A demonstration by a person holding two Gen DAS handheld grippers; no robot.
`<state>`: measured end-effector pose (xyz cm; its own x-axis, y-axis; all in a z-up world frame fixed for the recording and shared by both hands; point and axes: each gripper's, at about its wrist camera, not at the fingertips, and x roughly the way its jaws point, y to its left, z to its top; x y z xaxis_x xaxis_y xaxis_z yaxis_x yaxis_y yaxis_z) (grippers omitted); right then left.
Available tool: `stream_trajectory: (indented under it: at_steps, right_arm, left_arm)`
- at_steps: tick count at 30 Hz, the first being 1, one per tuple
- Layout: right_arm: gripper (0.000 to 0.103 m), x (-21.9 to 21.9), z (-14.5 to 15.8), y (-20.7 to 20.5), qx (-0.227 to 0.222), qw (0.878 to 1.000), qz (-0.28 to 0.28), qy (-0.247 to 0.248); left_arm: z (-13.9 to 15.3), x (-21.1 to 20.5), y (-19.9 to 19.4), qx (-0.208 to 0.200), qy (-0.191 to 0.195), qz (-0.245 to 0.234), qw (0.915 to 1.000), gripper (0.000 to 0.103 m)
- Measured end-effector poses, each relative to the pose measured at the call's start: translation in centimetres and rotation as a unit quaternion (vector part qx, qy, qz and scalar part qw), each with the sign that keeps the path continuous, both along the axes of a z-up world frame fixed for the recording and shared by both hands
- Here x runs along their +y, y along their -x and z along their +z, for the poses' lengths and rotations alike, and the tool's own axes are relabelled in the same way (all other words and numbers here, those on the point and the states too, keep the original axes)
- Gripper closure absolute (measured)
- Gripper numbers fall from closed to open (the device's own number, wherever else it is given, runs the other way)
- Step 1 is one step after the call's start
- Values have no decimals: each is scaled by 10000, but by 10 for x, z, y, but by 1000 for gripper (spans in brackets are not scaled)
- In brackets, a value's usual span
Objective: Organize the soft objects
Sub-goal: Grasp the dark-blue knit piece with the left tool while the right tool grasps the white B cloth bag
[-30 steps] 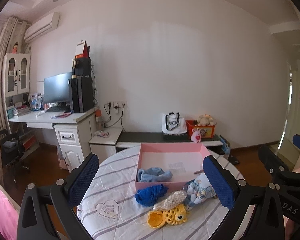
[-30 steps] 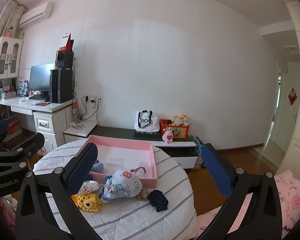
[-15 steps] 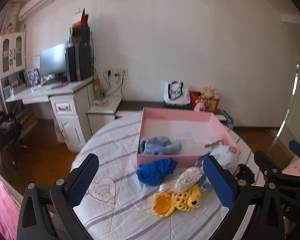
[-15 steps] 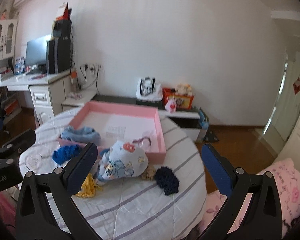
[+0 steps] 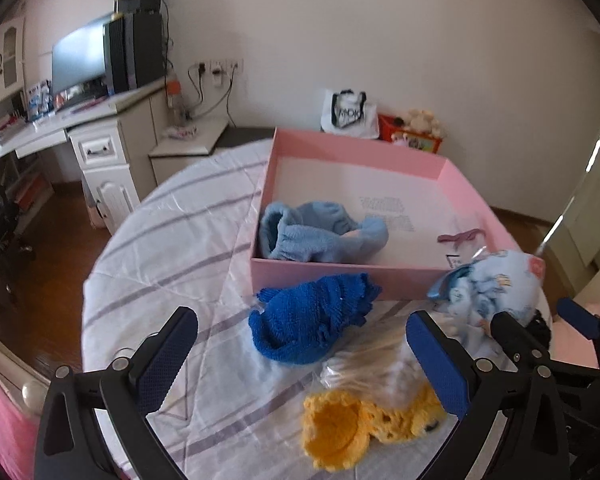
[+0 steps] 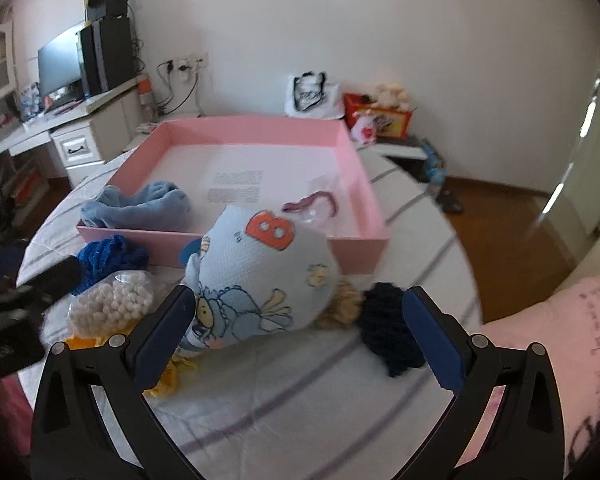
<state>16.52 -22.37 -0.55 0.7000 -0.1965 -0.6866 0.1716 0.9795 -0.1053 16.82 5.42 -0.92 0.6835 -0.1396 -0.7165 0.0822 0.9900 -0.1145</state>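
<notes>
A pink box (image 5: 342,270) (image 6: 260,128) stands on a round striped table and holds a light blue cloth (image 5: 320,232) (image 6: 136,206) and a small clear pouch (image 6: 318,210). In front of it lie a royal blue knit piece (image 5: 312,320) (image 6: 108,258), a yellow crochet piece (image 5: 348,432), a bag of white beads (image 6: 112,308), a pale blue printed plush (image 6: 264,276) (image 5: 496,284) and a dark navy knit piece (image 6: 388,332). My left gripper (image 5: 302,354) is open above the royal blue piece. My right gripper (image 6: 300,330) is open just before the plush.
A white desk (image 5: 80,128) with a monitor and speakers stands at the left wall. A low shelf behind the table carries a white bag (image 5: 348,114) and a red toy box (image 5: 414,138). A pink cushion (image 6: 548,344) lies at the right. Wooden floor surrounds the table.
Both grippers have moved forward and tilted down toward the table, so the soft items and the box now look much larger and closer. Both stay open.
</notes>
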Motion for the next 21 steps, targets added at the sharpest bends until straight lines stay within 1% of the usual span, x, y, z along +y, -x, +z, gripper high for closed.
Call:
stream_trajectory:
  at_steps: [3,6,8,10,11,12,14,16,17,18,20,21]
  right_arm:
    - [0,1,-7,-11,70,9999,-18,105]
    - [0,-1,-7,-16,16,10000,-2,6]
    - [0,-1,-10,-21,66,10000,41,-49]
    - [2,-1,-14,-25,96,9999,78,-84]
    - [3,-1,-16,-26,81,9998,104,-114]
    - [6,0,-16,-27,69,9998,138,-149]
    - [8,2,-16,-28,74,9996,207,-184]
    - [10,3,-16,-29,82,9996,227,-146]
    - [14,3,-16,-30,82,9995,249,-159]
    - [25,4,-16,-29,81,9992,315,-233]
    - [31,5,-15,-27,90,9985,405,-365]
    - [34,6,-14,-26,68,9988,398,-274]
  left_arm:
    - [-8,3,-14,181,98,-32,9998,0]
    - [-21,5,-31,332,179,-63,9993,1]
    - [-27,6,-37,418,243,-73,9988,3]
    - [-32,8,-42,503,370,-136,9980,10]
    - [-36,8,-46,577,429,-189,9972,16]
    - [-40,7,-50,631,464,-237,9966,21]
    - [-46,3,-54,728,344,-378,9960,43]
    - [-49,0,-55,652,228,-412,9968,46]
    - [-49,0,-54,615,242,-437,9969,51]
    - [-48,0,-53,617,268,-455,9967,55]
    - [-49,-1,-52,596,273,-482,9967,57]
    - [-49,-1,-51,582,262,-489,9968,59]
